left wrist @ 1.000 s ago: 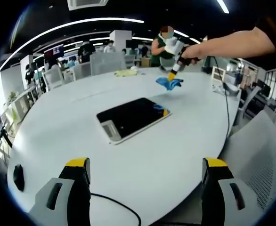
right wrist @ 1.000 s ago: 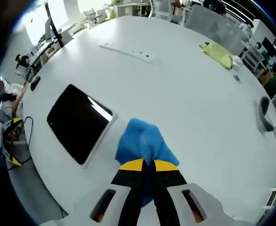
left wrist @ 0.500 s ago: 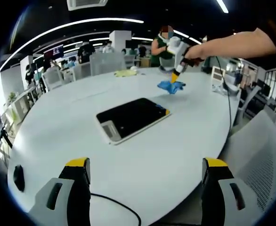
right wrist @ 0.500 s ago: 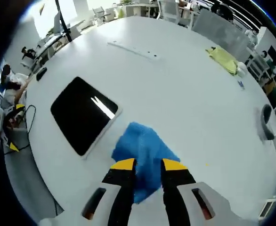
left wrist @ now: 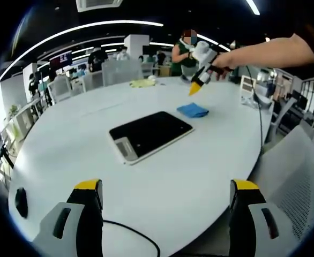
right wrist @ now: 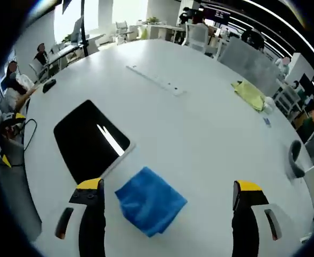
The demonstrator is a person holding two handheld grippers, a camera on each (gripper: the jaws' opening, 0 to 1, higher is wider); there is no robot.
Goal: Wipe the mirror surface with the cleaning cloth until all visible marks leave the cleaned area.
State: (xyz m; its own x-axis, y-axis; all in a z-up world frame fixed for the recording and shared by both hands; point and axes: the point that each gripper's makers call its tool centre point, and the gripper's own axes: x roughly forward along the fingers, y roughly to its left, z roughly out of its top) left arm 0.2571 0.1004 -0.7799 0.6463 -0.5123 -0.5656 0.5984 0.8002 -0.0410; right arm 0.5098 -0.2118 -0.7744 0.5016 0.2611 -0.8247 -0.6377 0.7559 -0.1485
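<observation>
The mirror [left wrist: 151,134], a dark rectangle in a white frame, lies flat on the round white table [left wrist: 200,176]. The blue cleaning cloth [left wrist: 193,110] lies crumpled on the table just off the mirror's far right corner. In the right gripper view the cloth [right wrist: 150,199] rests between and below the wide-apart jaws of my right gripper [right wrist: 167,186], untouched, with the mirror [right wrist: 90,140] to its left. Held by a person's arm, the right gripper [left wrist: 196,85] hovers above the cloth. My left gripper [left wrist: 166,187] stands open over the near table edge, nothing in it.
A yellow cloth [right wrist: 249,93] and a white power strip [right wrist: 156,80] lie on the far side of the table. A small black object [left wrist: 21,201] and a black cable [left wrist: 135,235] sit near the left gripper. Chairs [left wrist: 296,176] ring the table; people stand behind.
My right gripper opened, let the blue cloth drop onto the table beside the mirror, and rose away from it. The left gripper stayed still.
</observation>
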